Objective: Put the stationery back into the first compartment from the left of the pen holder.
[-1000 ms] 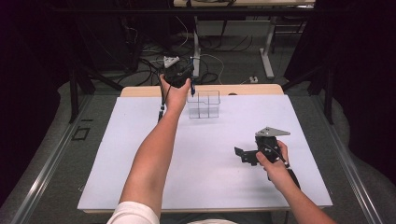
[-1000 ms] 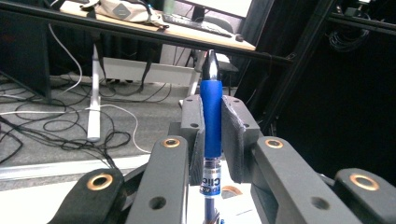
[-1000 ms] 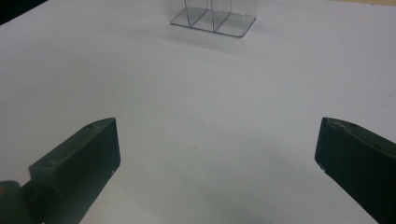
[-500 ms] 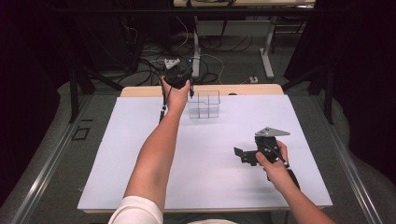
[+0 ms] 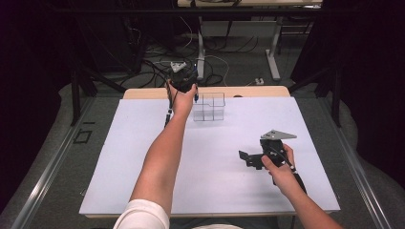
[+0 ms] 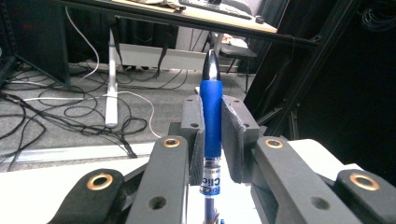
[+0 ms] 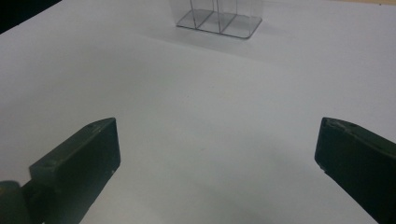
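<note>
Nothing has shifted: the left gripper [image 6: 212, 135] jaws still clamp the blue pen [image 6: 211, 116] upright beside the clear organizer [image 5: 209, 107]; right gripper [image 7: 217, 154] jaws gape wide.

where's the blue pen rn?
Clamped in the left gripper, seen in its own view as the blue pen; in the high view, at the table's far edge beside the clear organizer.

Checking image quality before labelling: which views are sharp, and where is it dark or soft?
High view: white table evenly lit, surroundings dark. Left gripper view: blue pen sharp, floor behind softer. Right gripper view: near fingers blurred, clear organizer fairly crisp.
</note>
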Demonstrator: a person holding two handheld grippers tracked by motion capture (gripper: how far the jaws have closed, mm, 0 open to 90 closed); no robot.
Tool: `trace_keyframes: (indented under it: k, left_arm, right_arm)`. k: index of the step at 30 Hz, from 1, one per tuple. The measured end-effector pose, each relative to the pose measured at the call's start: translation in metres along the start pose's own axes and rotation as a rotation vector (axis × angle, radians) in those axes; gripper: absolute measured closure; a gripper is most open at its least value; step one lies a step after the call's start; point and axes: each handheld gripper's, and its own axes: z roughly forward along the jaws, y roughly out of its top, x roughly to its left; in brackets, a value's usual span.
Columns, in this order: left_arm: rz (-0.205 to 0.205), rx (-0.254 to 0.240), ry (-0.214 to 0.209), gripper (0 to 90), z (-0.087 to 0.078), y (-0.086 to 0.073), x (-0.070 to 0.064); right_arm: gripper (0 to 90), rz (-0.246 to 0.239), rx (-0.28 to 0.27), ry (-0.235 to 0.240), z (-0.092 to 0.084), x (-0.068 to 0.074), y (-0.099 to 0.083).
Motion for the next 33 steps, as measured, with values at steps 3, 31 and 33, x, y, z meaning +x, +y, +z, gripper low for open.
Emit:
trace_keyframes:
  k: [3,31,33]
  left_arm:
    - [0.001,0.003,0.006,80.2,0.0,-0.001,0.001]
    - [-0.01,0.039,0.017,80.0,0.003,-0.017,0.002]
    - [-0.012,0.044,0.019,79.7,0.003,-0.017,0.003]
  right_arm:
    - [0.0,0.003,-0.001,-0.002,0.0,0.001,0.0]
    - [0.0,-0.004,0.009,0.009,0.003,0.003,-0.002]
    - [0.0,-0.013,0.007,0.009,0.004,0.003,-0.002]
